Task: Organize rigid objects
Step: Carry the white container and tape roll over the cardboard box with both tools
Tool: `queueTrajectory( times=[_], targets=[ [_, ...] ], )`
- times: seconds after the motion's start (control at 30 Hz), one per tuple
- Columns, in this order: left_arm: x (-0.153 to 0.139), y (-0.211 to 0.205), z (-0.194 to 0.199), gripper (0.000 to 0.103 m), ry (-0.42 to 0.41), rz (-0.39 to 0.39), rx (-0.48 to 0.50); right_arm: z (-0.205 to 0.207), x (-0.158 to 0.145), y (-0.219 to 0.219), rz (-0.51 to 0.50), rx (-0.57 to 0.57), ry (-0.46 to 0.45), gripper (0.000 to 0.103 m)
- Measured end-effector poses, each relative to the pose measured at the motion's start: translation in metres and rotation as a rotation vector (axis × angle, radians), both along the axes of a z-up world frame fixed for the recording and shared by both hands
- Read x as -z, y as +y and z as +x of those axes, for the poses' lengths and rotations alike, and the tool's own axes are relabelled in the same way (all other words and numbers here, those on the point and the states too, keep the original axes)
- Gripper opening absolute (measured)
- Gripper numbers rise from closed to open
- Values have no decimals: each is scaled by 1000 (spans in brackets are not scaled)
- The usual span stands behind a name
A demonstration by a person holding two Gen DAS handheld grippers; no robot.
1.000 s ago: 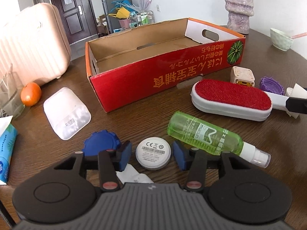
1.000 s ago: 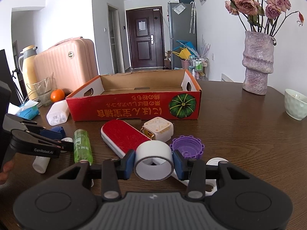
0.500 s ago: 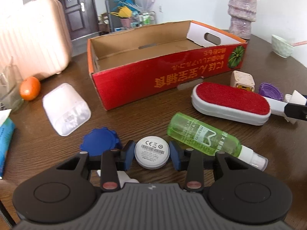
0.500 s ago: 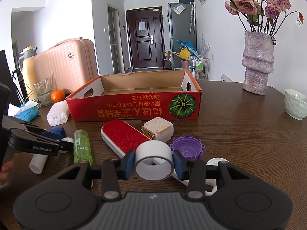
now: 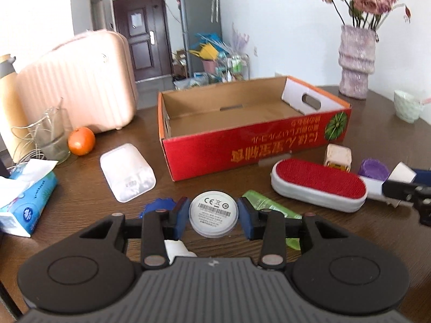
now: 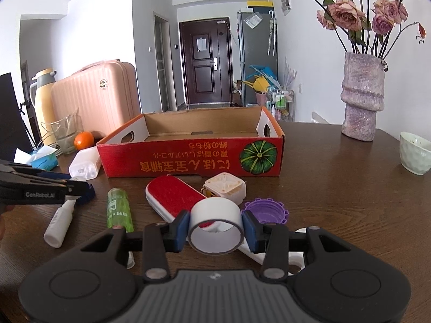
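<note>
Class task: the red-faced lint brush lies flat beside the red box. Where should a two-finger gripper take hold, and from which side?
Grip the lint brush across its narrow width at mid-body, coming from above. It lies flat, bristle face up, and its long white side walls give the pads parallel faces.

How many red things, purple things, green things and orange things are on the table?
Red: 2, the cardboard box and the lint brush.
Purple: 2, the ridged cap and the vase.
Green: 1, the spray bottle.
Orange: 1, the orange fruit.
Total: 6.
</note>
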State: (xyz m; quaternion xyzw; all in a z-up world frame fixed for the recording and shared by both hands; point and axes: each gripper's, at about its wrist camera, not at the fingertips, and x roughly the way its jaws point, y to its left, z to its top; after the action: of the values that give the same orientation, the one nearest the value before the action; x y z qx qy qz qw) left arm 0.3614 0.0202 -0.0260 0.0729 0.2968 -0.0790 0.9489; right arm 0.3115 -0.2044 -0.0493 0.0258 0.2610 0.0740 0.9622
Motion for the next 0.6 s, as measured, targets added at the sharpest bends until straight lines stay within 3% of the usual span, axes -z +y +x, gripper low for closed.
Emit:
queueTrajectory(
  times=[0.6],
  targets=[
    [-18, -26, -53, 40, -112, -85, -91, -24, -13, 9, 23, -28, -92, 42]
  ],
)
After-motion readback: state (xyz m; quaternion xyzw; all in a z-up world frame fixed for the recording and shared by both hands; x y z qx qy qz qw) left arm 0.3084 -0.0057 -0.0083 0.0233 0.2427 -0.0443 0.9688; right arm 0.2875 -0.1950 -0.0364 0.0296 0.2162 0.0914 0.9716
